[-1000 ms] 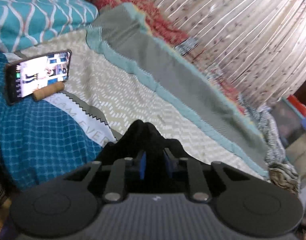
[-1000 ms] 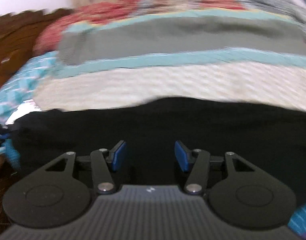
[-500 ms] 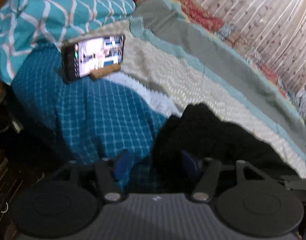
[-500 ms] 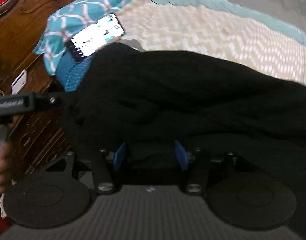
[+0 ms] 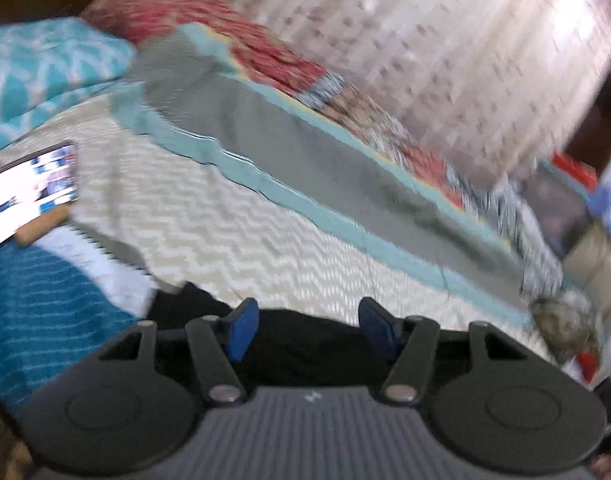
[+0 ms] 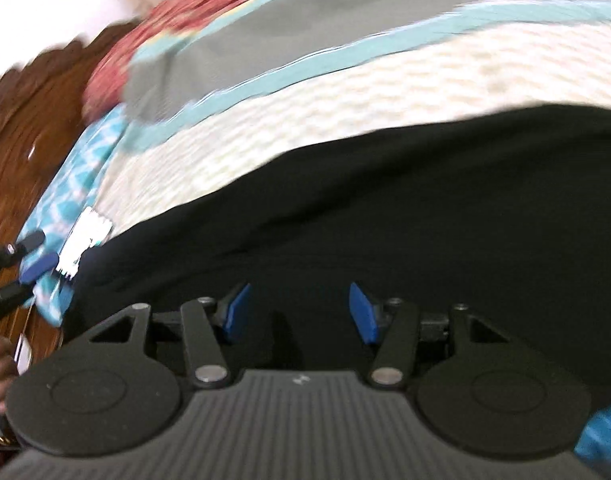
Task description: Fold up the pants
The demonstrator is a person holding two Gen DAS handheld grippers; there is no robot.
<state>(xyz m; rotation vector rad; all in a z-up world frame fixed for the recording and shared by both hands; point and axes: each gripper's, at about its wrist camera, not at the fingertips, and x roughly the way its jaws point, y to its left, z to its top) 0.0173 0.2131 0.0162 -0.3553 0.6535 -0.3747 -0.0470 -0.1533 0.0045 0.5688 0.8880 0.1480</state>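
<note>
Both my views smear with motion blur. Daylight glares through the curtain (image 5: 445, 52) beyond my left tongs (image 5: 308, 330); black pants (image 6: 385, 216) ahead of my right tongs (image 6: 299, 312) swallow detail. Fisheye bends edges.

Pants (image 6: 405, 220) on bedspread (image 5: 233, 232) — phone (image 5: 29, 188) at left, pillow (image 5: 45, 72) behind.

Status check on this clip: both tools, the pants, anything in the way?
Left tool open, holding nothing. Right tool open, holding nothing. Black pants lying spread on the bed, below both tools. Lit phone propped beyond the pants' end, off the cloth.
</note>
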